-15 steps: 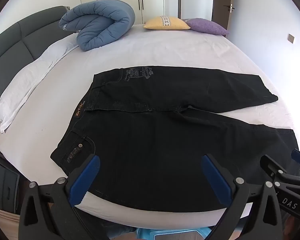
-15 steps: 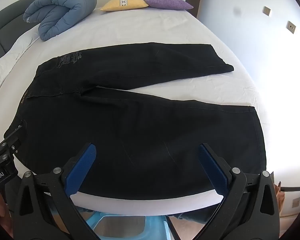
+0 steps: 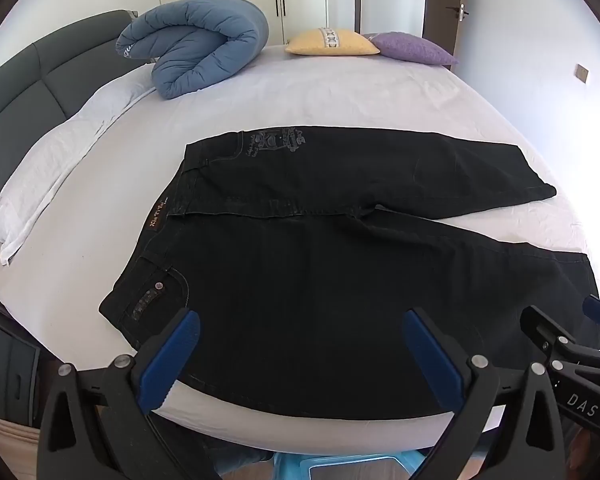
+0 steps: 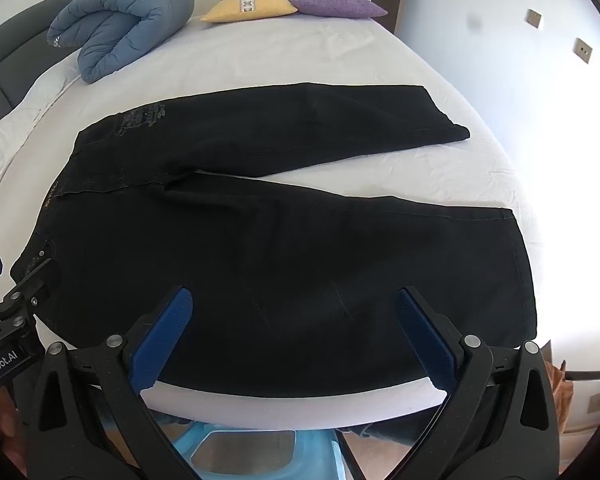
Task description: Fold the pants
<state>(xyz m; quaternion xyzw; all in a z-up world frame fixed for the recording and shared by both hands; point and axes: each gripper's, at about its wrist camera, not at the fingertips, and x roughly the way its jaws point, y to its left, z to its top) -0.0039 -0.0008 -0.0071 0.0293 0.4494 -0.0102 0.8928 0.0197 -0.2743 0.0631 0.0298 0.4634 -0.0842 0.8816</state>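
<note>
Black pants lie flat on the white bed, waistband to the left, both legs spread apart to the right. They also show in the right wrist view. My left gripper is open and empty, hovering over the near edge of the pants by the hip. My right gripper is open and empty over the near leg. Part of the right gripper shows in the left wrist view. Part of the left gripper shows in the right wrist view.
A rolled blue duvet, a yellow pillow and a purple pillow lie at the far side. A grey headboard is on the left. A blue stool stands below the bed's near edge.
</note>
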